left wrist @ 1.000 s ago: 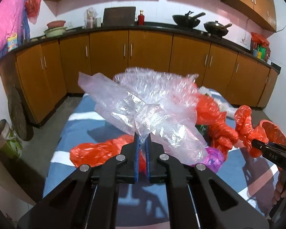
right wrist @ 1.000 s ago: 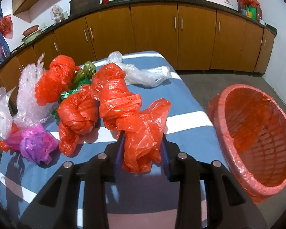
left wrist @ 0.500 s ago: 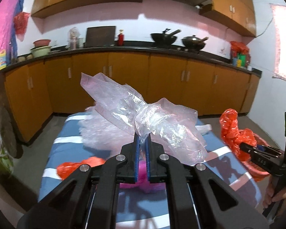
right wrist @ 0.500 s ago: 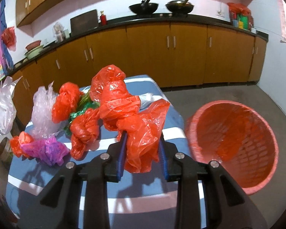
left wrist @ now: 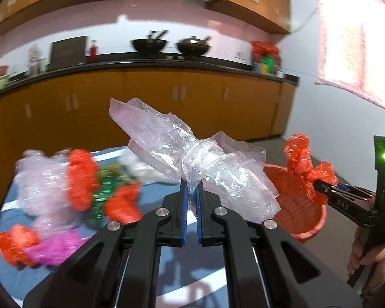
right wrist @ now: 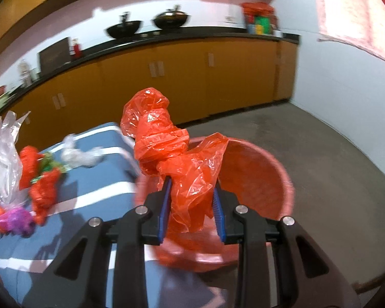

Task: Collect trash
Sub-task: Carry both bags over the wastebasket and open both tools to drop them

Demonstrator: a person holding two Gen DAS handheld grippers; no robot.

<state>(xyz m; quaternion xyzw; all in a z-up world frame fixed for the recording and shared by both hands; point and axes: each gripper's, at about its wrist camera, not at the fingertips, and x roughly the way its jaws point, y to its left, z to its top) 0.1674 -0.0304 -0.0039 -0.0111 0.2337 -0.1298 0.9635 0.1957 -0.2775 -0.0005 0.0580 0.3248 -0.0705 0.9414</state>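
Note:
My left gripper [left wrist: 191, 192] is shut on a crumpled clear plastic bag [left wrist: 192, 151], held above the blue striped table [left wrist: 192, 277]. In the right wrist view my right gripper [right wrist: 191, 192] is shut on a knotted red plastic bag [right wrist: 166, 143], which hangs over the red basket [right wrist: 277, 169] beside the table's end. The same red bag [left wrist: 305, 164] and the right gripper [left wrist: 328, 190] show at the right of the left wrist view, above the basket [left wrist: 300, 202]. The clear bag [right wrist: 6, 154] shows at the far left of the right wrist view.
More bags lie on the table: red ones [left wrist: 80, 179], a clear crinkled one [left wrist: 41, 187], a magenta one [left wrist: 54, 249] and green scraps [left wrist: 107, 187]. Orange cabinets [right wrist: 218, 77] with woks [right wrist: 169, 19] line the back wall. Grey floor [right wrist: 320, 148] lies right of the basket. A hand [left wrist: 367, 251] holds the right gripper.
Both grippers have swung to the right with their bags. The red bag has gone from over the table to over the basket, and the clear bag has lifted off the heap.

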